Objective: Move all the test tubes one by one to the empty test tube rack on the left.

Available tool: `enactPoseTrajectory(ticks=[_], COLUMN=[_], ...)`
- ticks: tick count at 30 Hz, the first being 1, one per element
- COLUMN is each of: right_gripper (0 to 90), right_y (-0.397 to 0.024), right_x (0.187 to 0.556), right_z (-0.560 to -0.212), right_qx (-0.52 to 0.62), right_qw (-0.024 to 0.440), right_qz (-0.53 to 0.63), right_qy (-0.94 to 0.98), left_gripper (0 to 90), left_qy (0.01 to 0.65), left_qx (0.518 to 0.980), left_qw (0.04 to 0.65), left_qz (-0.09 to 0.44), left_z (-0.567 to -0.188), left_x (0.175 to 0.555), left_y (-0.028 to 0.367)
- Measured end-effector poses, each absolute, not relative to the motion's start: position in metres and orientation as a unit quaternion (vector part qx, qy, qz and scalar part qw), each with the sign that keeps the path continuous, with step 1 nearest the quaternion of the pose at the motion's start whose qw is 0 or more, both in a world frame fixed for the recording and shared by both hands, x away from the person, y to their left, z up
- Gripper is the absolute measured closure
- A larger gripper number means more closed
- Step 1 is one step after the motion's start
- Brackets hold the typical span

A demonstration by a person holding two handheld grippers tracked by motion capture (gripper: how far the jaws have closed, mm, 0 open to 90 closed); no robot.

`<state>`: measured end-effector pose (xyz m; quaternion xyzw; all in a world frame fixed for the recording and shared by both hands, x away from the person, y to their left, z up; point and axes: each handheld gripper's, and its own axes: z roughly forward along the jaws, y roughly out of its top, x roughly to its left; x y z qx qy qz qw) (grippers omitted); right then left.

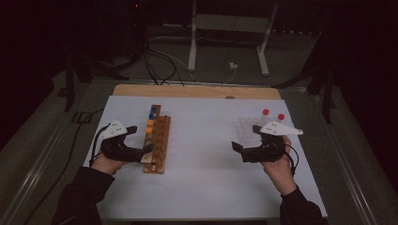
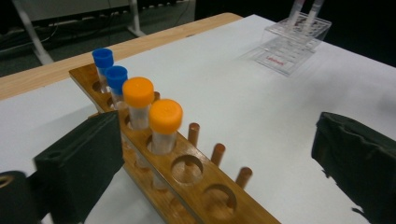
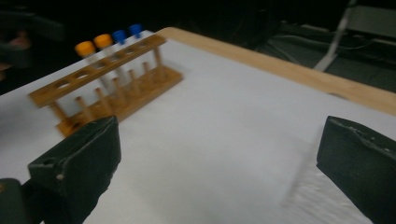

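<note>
High view showed my left hand-held gripper [image 1: 141,151] beside the wooden rack [image 1: 156,140] on the bench [image 1: 206,187]. Left gripper view had its jaws apart, empty, the nearest orange-capped tube [image 2: 165,125] seated upright. Right gripper view: right hand-held gripper [image 3: 219,168] spread, empty.

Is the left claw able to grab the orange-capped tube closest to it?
Probably yes. The left claw is wide open at the wooden rack, and the nearest orange-capped tube stands upright right ahead with nothing blocking it; the holes in front are empty.
</note>
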<state>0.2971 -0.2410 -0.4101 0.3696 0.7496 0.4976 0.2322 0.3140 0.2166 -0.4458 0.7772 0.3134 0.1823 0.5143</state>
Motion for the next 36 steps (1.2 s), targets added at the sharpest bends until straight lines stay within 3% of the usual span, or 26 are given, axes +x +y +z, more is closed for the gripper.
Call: enactPoseTrajectory(ticks=[11,19,31,36], right_gripper=[0.0,5.9,46.3,55.5], right_y=[-0.297,-0.327,-0.351,-0.354], right_x=[0.319,0.334,0.364,0.376], right_z=[-0.429,-0.447,-0.468,-0.471], right_qx=[0.448,0.504,0.557,0.558], right_qw=[0.281,0.305,0.317,0.319], right_qz=[0.457,0.421,0.397,0.38], right_qy=[0.715,0.69,0.657,0.665], left_gripper=[2.1,2.1,2.1,2.1], left_qy=[0.313,0.317,0.319,0.324], left_qx=[0.767,0.764,0.762,0.758], left_qw=[0.528,0.531,0.533,0.537], left_qz=[0.185,0.184,0.18,0.176], left_z=[-0.451,-0.451,-0.452,-0.453], left_x=[0.303,0.303,0.303,0.304], left_y=[0.23,0.234,0.236,0.238])
